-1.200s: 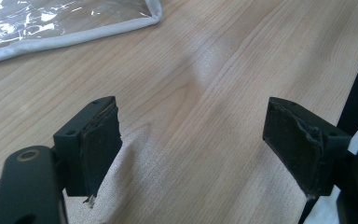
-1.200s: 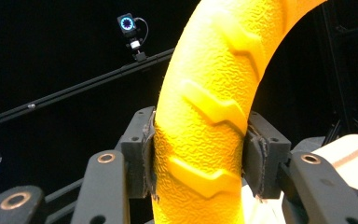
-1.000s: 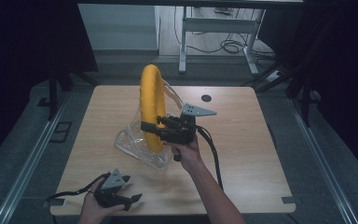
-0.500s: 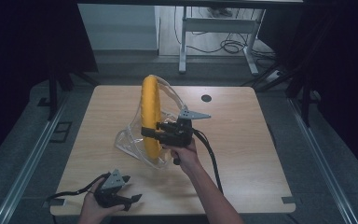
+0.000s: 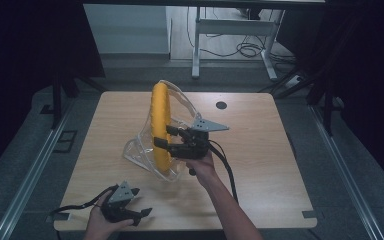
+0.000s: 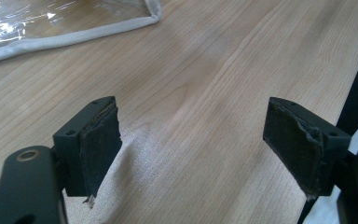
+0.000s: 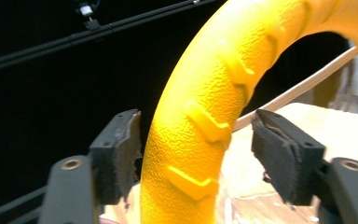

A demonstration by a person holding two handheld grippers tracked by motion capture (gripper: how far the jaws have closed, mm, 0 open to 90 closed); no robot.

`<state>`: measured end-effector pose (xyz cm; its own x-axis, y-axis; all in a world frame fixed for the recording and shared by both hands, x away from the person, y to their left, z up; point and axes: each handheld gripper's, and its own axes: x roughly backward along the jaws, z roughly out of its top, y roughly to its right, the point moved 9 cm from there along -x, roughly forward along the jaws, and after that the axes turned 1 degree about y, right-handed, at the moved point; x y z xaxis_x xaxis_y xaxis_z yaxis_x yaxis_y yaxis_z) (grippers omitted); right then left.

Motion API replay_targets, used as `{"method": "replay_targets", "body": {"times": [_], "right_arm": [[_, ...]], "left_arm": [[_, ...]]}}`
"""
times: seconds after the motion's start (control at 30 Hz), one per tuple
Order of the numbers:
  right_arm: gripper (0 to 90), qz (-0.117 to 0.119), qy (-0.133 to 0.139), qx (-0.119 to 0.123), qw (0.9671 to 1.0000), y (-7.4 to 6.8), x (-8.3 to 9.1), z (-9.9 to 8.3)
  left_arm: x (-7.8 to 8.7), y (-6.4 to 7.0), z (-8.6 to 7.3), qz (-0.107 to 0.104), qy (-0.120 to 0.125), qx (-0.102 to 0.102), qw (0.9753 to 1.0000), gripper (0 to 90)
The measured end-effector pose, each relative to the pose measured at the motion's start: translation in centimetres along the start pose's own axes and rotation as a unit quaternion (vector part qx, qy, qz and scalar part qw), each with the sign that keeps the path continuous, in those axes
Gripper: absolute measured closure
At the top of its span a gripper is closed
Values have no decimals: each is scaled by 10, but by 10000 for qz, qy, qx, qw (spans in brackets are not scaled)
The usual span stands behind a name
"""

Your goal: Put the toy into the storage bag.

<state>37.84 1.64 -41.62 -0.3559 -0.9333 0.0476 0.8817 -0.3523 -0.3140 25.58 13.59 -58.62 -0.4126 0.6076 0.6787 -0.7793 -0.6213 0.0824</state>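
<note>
Jaws of the right claw [image 7: 193, 154] stand wide around the upright yellow ring [image 5: 160, 125] in its clear bag [image 5: 137, 150]; left claw [image 5: 139, 214] rests wide, empty, on the surface [image 5: 270, 165].

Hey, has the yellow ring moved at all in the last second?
Yes. The yellow ring has turned more edge-on and its lower part has shifted toward the near table edge, judged against the black hole in the table.

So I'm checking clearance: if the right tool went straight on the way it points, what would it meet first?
The yellow ring: it already stands between the right tool's open jaws, so it would likely meet the ring at once.
</note>
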Motion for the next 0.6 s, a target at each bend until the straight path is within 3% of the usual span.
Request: {"method": "replay_targets", "body": {"times": [0.07, 0.37, 0.6], "right_arm": [[292, -93, -20, 56, 9999, 1, 3, 1], [287, -113, 42, 168, 9998, -4, 18, 6], [295, -248, -7, 218, 9995, 2, 39, 3]], "left_arm": [[0, 0, 0, -2, -3, 0, 10000, 188], [1, 0, 0, 8, 4, -3, 10000, 188], [3, -1, 1, 26, 24, 11, 10000, 188]]}}
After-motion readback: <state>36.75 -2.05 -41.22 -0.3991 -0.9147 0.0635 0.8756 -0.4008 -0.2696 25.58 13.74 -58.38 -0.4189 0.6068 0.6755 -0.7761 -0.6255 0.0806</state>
